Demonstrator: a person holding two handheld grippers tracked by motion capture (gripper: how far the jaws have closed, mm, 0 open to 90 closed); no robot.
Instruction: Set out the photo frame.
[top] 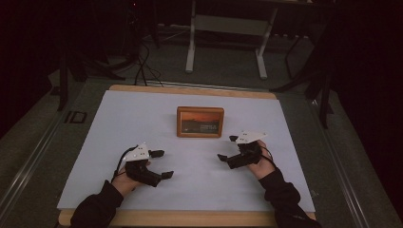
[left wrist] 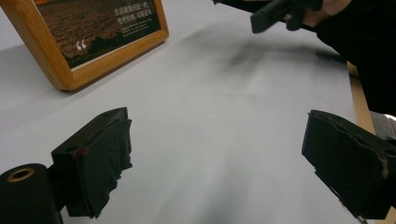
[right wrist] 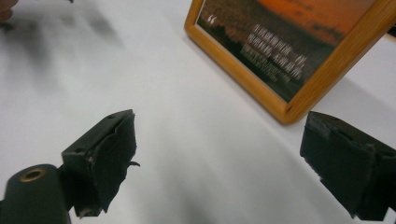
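A wooden picture frame (top: 200, 122) stands mid-table, long side crosswise, ahead of and between the left gripper (top: 161, 164) and the nearer right gripper (top: 227, 148), both with jaws spread wide and empty.

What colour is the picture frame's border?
Light orange-brown wood; the frame shows best in the right gripper view.

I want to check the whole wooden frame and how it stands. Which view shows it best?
The high view: the picture frame shows complete, standing upright on the white table, apart from both claws. The left gripper view shows a lower corner of it with some white text; the right gripper view shows a larger, cropped part, closer and tilted.
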